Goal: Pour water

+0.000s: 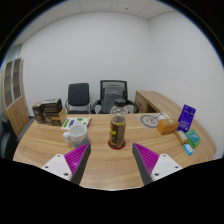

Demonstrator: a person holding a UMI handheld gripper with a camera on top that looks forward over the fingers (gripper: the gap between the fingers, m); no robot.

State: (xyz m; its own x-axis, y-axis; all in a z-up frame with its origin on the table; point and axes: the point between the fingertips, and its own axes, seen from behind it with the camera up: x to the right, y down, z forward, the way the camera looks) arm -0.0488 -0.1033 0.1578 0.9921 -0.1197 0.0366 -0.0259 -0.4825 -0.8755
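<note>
Ahead of the gripper (113,160), in the gripper view, a wooden table (110,165) spans the scene from side to side. The two fingers stand wide apart and hold nothing; each bears a magenta pad (79,157) on its inner face, and bare table surface lies between them.

A tall clear jar (118,128) with a dark lid stands upright on the table, just beyond the fingers and roughly midway between them. It is apart from both fingers. Its contents appear brownish; what they are cannot be told.

A white cup (75,133) stands on the table to the left of the jar, near it but not touching, beyond the left finger. Behind the cup, a small green and white item (74,122) lies on the table; its kind cannot be told.

A dark box (46,110) sits farther left, toward the far edge of the table.

To the right of the jar, well apart from it, a grey round dish (150,121) rests on the table. Farther right stand a blue box (187,117) and a smaller teal packet (190,143).

Two dark office chairs (78,97) stand behind the table against a white wall (100,55). A wooden shelf unit (12,85) occupies the left wall.
</note>
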